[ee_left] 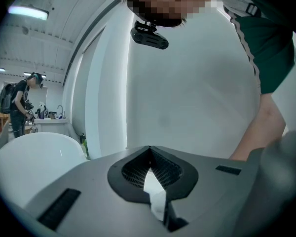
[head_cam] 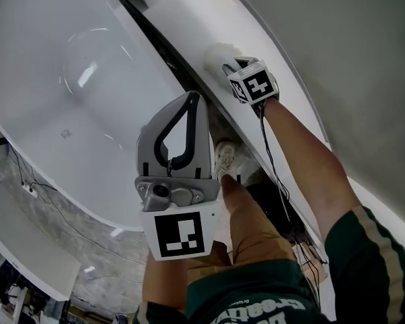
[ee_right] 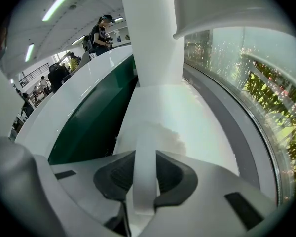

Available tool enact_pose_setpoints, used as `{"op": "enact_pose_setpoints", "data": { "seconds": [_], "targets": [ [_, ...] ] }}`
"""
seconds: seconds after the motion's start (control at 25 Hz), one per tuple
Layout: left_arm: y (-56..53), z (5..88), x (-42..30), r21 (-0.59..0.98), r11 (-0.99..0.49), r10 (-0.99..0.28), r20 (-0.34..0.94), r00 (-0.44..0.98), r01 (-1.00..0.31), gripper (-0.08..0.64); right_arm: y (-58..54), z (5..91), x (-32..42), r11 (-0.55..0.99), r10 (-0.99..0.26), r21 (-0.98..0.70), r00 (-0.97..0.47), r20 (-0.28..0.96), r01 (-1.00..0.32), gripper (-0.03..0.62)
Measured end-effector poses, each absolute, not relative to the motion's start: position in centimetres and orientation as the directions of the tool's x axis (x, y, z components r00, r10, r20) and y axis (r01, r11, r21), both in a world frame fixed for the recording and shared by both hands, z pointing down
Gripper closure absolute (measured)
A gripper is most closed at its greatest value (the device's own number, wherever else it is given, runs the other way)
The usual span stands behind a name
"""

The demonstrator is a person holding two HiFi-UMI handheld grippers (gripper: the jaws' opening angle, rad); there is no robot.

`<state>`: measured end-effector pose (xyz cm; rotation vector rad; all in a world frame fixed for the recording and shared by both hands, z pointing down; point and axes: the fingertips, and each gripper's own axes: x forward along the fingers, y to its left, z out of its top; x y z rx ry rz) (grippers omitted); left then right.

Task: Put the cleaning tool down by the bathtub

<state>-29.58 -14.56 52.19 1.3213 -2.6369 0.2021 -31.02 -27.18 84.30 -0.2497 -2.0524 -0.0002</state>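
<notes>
Left gripper [head_cam: 192, 100], nearest you, is closed on nothing. Your right gripper [ee_right: 145, 157] clamps the cleaning tool [ee_right: 152, 58] by its flat white handle, over the white ledge [head_cam: 189, 12] along the bathtub [head_cam: 67, 86] edge. Judged light, stiff, slippery plastic: grip the handle's flat faces.

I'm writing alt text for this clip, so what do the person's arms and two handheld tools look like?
Left tool: grey body, black-lined jaws, a small lens, and a white cube bearing a black square marker. Right tool: a matching marked cube, with a black cable along the forearm. Dark green short sleeve with pale stripes.
</notes>
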Motion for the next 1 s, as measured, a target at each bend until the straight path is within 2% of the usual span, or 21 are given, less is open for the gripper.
{"op": "enact_pose_setpoints", "data": {
  "seconds": [0.24, 0.32, 0.36, 1.0],
  "targets": [
    [-14.0, 52.3, -29.6, -0.047, 0.612, -0.763, 0.227, -0.605, -0.789, 0.554, -26.8, 83.9, -31.0, 0.980, 0.138, -0.048, -0.484, 0.864, 0.194, 0.484],
    [-13.8, 52.6, -29.6, -0.044, 0.613, -0.762, 0.230, -0.605, -0.789, 0.554, -26.8, 83.9, -30.8, 0.980, 0.134, -0.039, -0.504, 0.853, 0.195, 0.377],
    [-13.8, 52.7, -29.5, -0.042, 0.613, -0.762, 0.232, -0.605, -0.789, 0.554, -26.7, 84.0, -30.6, 0.980, 0.139, -0.042, -0.512, 0.848, 0.196, 0.344],
    [-14.7, 51.9, -28.0, -0.032, 0.597, -0.779, 0.217, -0.589, -0.801, 0.554, -26.4, 82.1, -30.2, 0.976, 0.196, -0.103, -0.573, 0.795, 0.192, 0.333]
  ]
}}
